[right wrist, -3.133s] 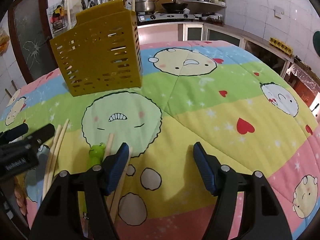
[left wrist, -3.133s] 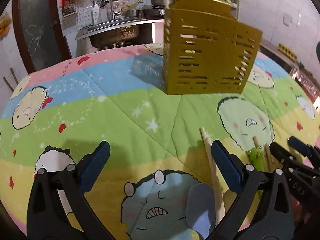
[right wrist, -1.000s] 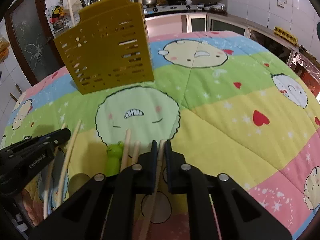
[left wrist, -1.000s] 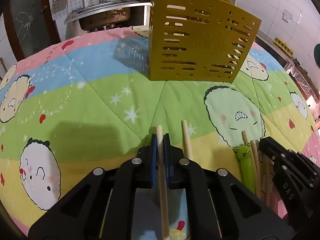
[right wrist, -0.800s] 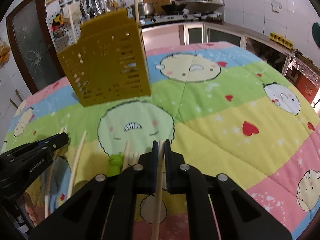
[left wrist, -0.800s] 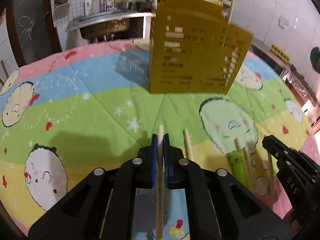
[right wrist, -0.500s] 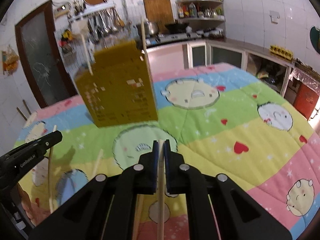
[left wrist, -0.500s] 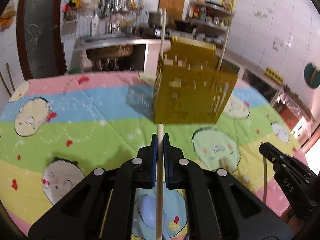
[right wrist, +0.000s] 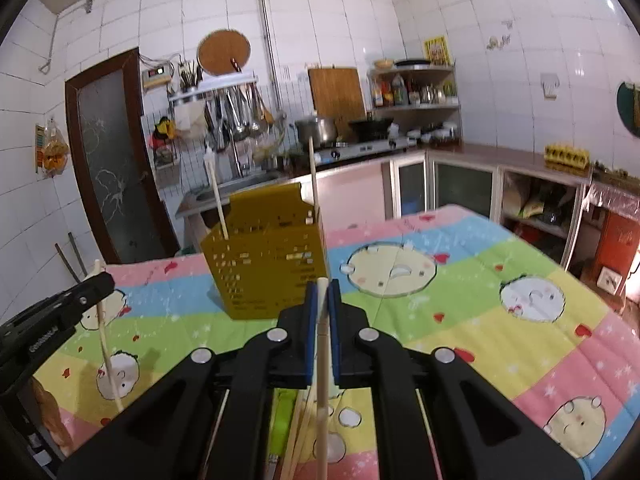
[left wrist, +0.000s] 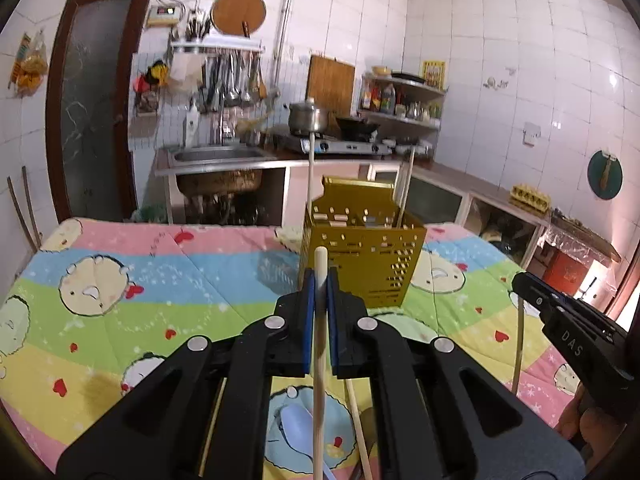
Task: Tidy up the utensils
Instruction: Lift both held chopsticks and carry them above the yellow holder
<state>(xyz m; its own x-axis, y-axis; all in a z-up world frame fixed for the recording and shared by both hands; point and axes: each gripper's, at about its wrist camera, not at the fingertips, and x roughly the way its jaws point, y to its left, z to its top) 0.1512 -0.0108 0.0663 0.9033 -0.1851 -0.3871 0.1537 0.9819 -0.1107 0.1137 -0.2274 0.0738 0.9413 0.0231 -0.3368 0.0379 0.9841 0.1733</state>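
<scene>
I count two chopsticks already standing upright in the yellow perforated holder (left wrist: 360,264), one at each side of its opening, and the holder stands on the cartoon-print quilt (left wrist: 160,280) near the far middle of the table. A third chopstick, the left chopstick (left wrist: 320,320), is clamped between the blue pads of my left gripper (left wrist: 320,292), its tip projecting just past the pads. A fourth, the right chopstick (right wrist: 322,340), is clamped the same way in my right gripper (right wrist: 322,300). Both sets of tongs are closed on their sticks. Three seconds ago both grippers were apart and low over the quilt with these sticks lying flat; since then each has closed on one stick and risen, so both views now look level across the kitchen, with the holder ahead and below. On the quilt beneath the left gripper I see one loose chopstick (left wrist: 356,420) and one pale blue spoon (left wrist: 296,428). Beneath the right gripper lie several more sticks and a green utensil (right wrist: 282,420), partly hidden by the gripper body, so I cannot count them. Behind the table are a sink (left wrist: 216,156) and a stove (left wrist: 344,146).
</scene>
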